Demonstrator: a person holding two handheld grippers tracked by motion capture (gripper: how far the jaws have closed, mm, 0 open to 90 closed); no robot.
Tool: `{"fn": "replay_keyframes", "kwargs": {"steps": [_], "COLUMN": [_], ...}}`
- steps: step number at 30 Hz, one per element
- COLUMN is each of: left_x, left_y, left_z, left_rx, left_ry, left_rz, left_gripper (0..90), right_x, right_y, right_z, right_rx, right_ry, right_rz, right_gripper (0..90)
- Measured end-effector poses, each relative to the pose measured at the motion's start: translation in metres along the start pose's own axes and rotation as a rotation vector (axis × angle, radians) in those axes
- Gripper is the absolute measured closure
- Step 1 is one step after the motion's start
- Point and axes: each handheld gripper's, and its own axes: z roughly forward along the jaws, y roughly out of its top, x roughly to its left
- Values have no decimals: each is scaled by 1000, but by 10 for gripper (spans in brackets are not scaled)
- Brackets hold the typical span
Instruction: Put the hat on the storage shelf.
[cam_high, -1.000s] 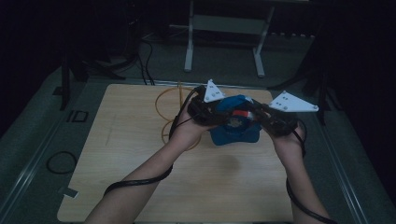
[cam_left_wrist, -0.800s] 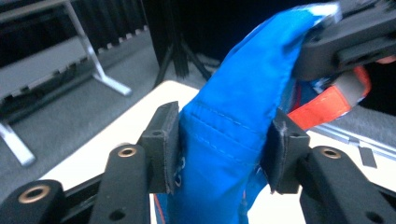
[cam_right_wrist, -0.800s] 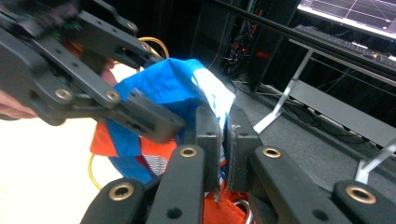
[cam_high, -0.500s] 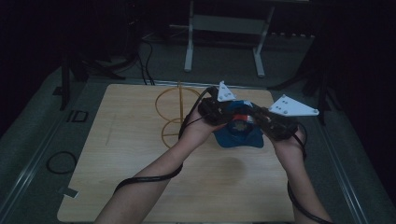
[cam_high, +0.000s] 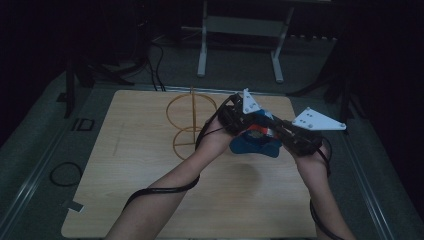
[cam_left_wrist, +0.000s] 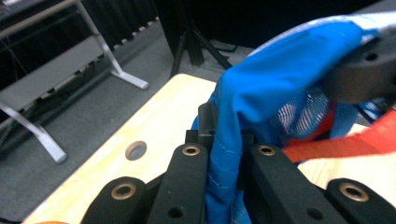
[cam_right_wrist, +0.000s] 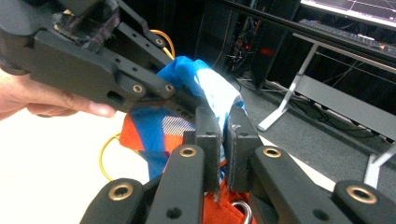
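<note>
The left gripper has just been closing its jaws, and in the left gripper view they now pinch a fold of the blue cloth bag. Compared with a second ago, the left hand has shifted toward the right gripper, and the bag sits more bunched between the two. The right gripper's jaws are pressed together on another edge of the bag, close beside the left gripper. With both edges now clamped, the bag is judged ready to be pulled open or spread.

The bag hangs between the grippers over the far right part of the table, its lower part resting on the surface. It is thin, soft woven fabric, blue outside, with a white mesh panel and an orange strap; a metal ring shows near the right jaws. The table is pale wood grain. A yellow wire stand of rings on an upright rod stands near the far edge.
</note>
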Motion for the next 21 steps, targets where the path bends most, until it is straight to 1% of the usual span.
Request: {"fn": "replay_keyframes", "kwargs": {"steps": [1, 5, 6, 7, 9, 10, 11, 12, 13, 15, 16, 17, 19, 21], "left_x": [0, -2, -3, -2, -1, -1, 0, 1, 1, 2, 3, 5, 8, 11], "left_y": [0, 2, 3, 3, 2, 2, 1, 0, -1, -4, -6, -7, -12, -16], "left_z": [-1, -8, -10, -11, -14, -15, -17, -20, -22, -28, -31, -34, -41, -47], "left_rx": [-8, -39, -43, -45, -56, -59, -66, -88, -102, -148, -162, -176, -224, -254], "left_ry": [-6, 19, 22, 34, 30, 38, 33, 16, 25, -6, -7, -28, -66, -94], "left_rz": [0, 33, 41, 53, 61, 70, 70, 86, 111, 152, 172, 181, 218, 253], "left_gripper": [891, 891, 891, 891, 891, 891, 890, 891, 890, 890, 890, 890, 889, 889], "right_x": [0, 4, 6, 7, 10, 11, 13, 14, 16, 19, 20, 20, 18, 14], "right_y": [0, -1, -2, -3, -5, -6, -7, -8, -9, -10, -10, -10, -10, -11], "right_z": [-1, -9, -11, -13, -17, -19, -21, -23, -26, -31, -34, -38, -44, -51], "right_rx": [-4, -18, -22, -26, -33, -39, -45, -52, -57, -58, -68, -75, -87, -104], "right_ry": [4, 25, 29, 37, 57, 64, 82, 105, 116, 124, 130, 132, 128, 121], "right_rz": [1, -5, -9, -6, -4, -1, 8, 12, 10, -5, -2, 3, 4, 14], "right_gripper": [852, 810, 786, 764, 721, 702, 679, 643, 622, 591, 580, 582, 582, 586]}}
